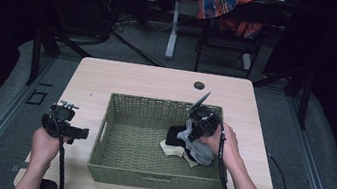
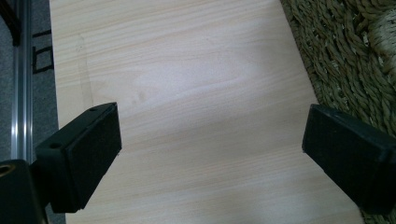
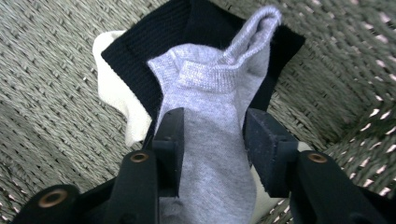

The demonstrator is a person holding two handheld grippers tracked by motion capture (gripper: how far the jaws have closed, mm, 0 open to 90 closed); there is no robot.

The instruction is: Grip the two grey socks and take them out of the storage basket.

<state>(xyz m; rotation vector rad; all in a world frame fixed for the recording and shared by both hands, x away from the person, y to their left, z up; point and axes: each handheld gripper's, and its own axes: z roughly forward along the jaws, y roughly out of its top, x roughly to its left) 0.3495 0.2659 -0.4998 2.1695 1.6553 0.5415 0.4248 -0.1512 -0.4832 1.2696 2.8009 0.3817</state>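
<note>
Dark room, pale wood worktop (image 1: pixel 108 80) carrying a green woven basket (image 1: pixel 111 159). Right claw (image 3: pixel 212 140) is down in the basket, jaws partly closed around a grey ankle sock (image 3: pixel 210 93); pads look in contact, grip looks started. Under it lie a black ribbed sock (image 3: pixel 135 65) and a cream sock (image 3: pixel 112 88). Left claw (image 2: pixel 210 149) wide open, empty, basket beside it. Next: finish the squeeze, lift the grey one alone.
</note>
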